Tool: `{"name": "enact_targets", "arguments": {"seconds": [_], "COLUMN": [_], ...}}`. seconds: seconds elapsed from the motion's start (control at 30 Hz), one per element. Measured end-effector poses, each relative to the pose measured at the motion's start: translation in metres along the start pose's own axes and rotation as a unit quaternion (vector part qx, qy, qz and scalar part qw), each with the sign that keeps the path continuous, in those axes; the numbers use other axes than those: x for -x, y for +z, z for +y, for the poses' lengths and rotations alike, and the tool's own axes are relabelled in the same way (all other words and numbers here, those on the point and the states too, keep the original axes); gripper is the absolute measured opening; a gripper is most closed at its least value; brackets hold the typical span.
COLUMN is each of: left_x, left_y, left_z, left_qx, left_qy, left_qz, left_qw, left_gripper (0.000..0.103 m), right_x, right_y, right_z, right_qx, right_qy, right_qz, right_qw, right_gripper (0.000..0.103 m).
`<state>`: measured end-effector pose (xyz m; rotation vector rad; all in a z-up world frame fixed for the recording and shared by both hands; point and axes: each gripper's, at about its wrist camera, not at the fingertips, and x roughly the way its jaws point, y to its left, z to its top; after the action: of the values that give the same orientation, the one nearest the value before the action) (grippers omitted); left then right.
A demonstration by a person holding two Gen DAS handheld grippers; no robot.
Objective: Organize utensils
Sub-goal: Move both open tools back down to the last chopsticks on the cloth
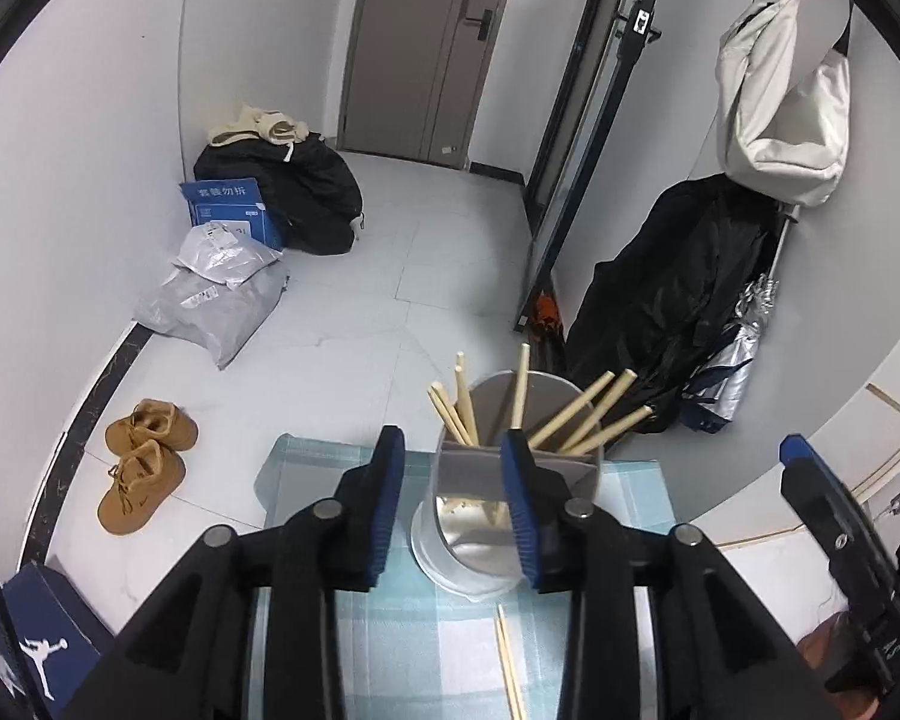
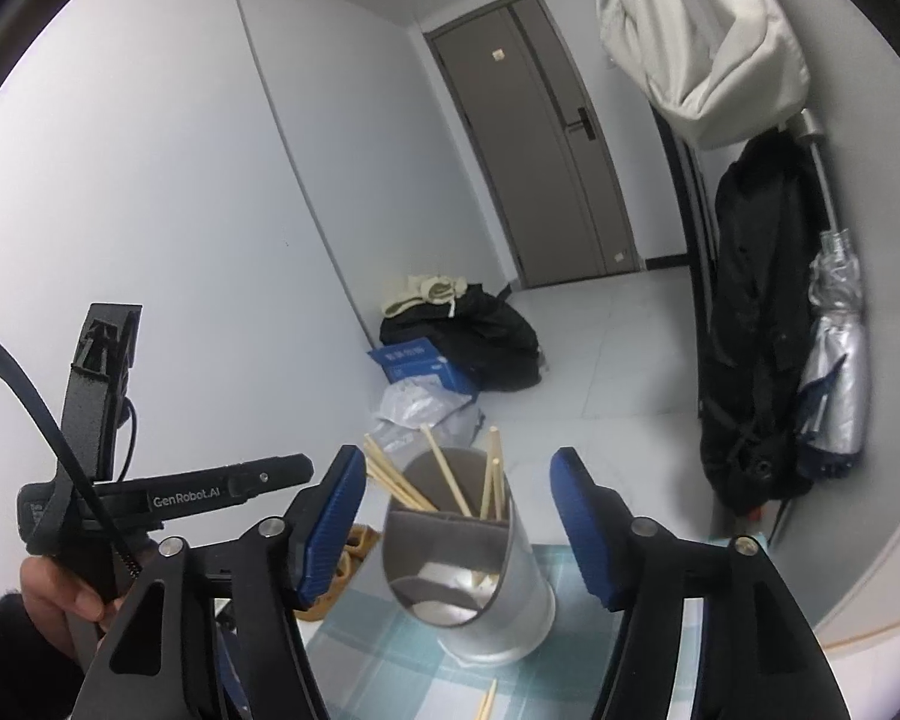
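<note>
A: Both grippers are hanging over the metal utensil holder (image 1: pixel 480 516) on the checked worktop (image 1: pixel 390 648). The left gripper (image 1: pixel 453 504) fingers are partly apart and empty, the right gripper (image 2: pixel 459 525) fingers wide and empty.

B: Chopsticks (image 1: pixel 588 414) are already standing inside. Seemingly a loose pair (image 1: pixel 510 666) is lying beside the base, needing a narrow pinch next.

We are seeing the metal holder (image 1: pixel 480 516) standing in our way on the checked table (image 1: pixel 390 630), its chopsticks (image 1: pixel 576 417) fanning above the rim and crowding the opening. Loose chopsticks (image 1: pixel 510 672) are lying just in front. Table space left of the holder is lying free for passing
</note>
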<state>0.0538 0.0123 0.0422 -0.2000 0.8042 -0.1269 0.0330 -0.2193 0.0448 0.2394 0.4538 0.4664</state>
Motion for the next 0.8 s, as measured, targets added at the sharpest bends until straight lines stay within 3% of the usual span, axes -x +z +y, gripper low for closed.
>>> {"name": "enact_targets", "arguments": {"seconds": [0.13, 0.2, 0.3, 0.43, 0.6, 0.8], "left_x": [0.022, 0.029, 0.036, 0.046, 0.05, 0.045], "left_y": [-0.011, -0.017, -0.027, -0.042, -0.059, -0.081], "left_z": [-0.002, -0.006, -0.007, -0.009, -0.009, -0.004], "left_qx": [0.011, 0.006, 0.007, -0.001, -0.006, 0.013], "left_qy": [0.004, 0.009, 0.018, 0.056, 0.056, 0.073], "left_qz": [-0.026, -0.041, -0.052, -0.067, -0.069, -0.078], "left_qw": [0.9996, 0.9991, 0.9985, 0.9962, 0.996, 0.9942], "left_gripper": [0.055, 0.062, 0.073, 0.075, 0.085, 0.087], "right_x": [0.023, 0.032, 0.046, 0.057, 0.067, 0.07], "right_y": [-0.006, -0.01, -0.018, -0.033, -0.05, -0.079], "right_z": [0.011, 0.013, 0.018, 0.019, 0.018, 0.013], "right_qx": [0.005, 0.006, 0.005, -0.008, -0.006, -0.007], "right_qy": [-0.008, -0.013, -0.019, -0.004, -0.015, -0.033], "right_qz": [-0.007, -0.015, -0.027, -0.013, -0.016, -0.012], "right_qw": [1.0, 1.0, 0.999, 1.0, 1.0, 0.999], "right_gripper": [0.07, 0.077, 0.077, 0.077, 0.079, 0.08]}}
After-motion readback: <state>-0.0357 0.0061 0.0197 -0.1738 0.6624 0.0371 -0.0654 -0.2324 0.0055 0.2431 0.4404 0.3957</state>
